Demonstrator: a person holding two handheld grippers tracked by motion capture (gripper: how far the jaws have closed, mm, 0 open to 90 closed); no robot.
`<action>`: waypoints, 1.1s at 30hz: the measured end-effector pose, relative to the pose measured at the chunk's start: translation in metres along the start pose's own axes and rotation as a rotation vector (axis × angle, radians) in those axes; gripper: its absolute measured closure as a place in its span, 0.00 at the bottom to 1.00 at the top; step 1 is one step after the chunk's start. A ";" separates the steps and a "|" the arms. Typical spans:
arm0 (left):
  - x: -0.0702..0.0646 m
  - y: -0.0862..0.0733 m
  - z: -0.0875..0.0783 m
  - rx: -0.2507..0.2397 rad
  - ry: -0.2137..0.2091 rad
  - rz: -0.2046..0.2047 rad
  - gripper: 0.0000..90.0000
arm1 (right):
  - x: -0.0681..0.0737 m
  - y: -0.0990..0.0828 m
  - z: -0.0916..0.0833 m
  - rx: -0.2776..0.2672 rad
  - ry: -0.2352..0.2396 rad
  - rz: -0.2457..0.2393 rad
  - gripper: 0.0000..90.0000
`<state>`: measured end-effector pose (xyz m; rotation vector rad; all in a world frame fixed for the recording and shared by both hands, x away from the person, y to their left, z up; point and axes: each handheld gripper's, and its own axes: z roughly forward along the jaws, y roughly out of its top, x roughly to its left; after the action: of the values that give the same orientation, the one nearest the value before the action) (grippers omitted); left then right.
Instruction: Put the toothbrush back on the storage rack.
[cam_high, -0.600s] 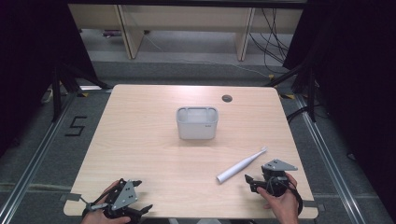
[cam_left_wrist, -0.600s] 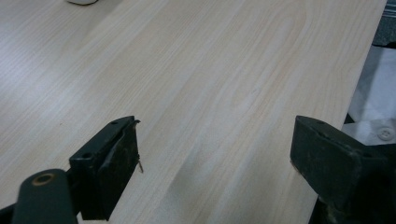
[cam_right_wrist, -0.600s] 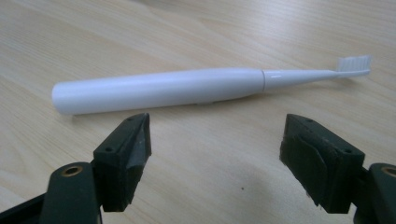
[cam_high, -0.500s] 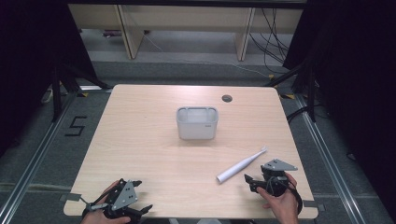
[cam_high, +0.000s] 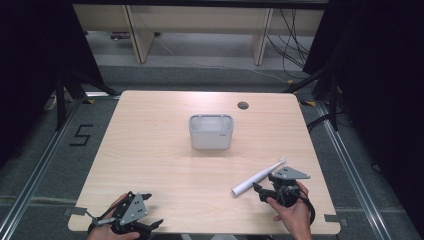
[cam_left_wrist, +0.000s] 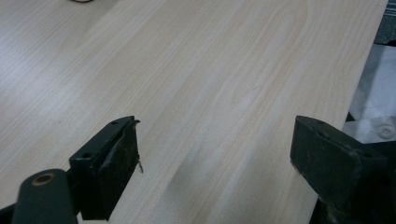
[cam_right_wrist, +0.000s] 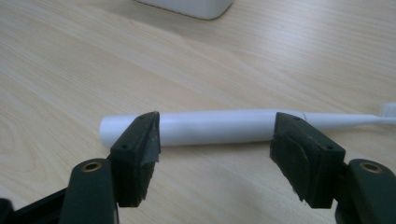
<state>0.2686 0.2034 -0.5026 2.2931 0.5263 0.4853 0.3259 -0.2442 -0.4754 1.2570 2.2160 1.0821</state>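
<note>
Two black two-jaw grippers — left gripper (cam_high: 131, 218), right gripper (cam_high: 280, 187) — each topped by a grey three-cornered plate, brass-ringed screw holes.

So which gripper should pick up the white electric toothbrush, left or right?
Right. The right gripper sits just beside the toothbrush, jaws open and facing its handle. The left gripper rests at the table's near left corner, far from it.

Light wood-grain table (cam_high: 150, 150), pretty matt from my feed
Toothbrush (cam_right_wrist: 219, 127) looks like smooth white plastic with slight sheen; jaws matt black.
</note>
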 end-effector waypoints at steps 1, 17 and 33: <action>-0.001 -0.001 0.001 -0.018 0.009 -0.008 0.16 | 0.000 0.000 0.000 0.000 0.000 0.000 0.40; -0.001 0.000 0.002 -0.004 0.027 0.004 0.16 | 0.023 0.012 0.009 0.001 0.018 -0.049 0.77; -0.001 0.000 0.002 -0.006 0.012 -0.005 0.16 | 0.032 0.021 0.033 0.051 0.080 -0.146 0.99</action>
<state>0.2682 0.2021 -0.5041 2.2843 0.5359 0.4972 0.3415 -0.1959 -0.4790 1.0695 2.3678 1.0423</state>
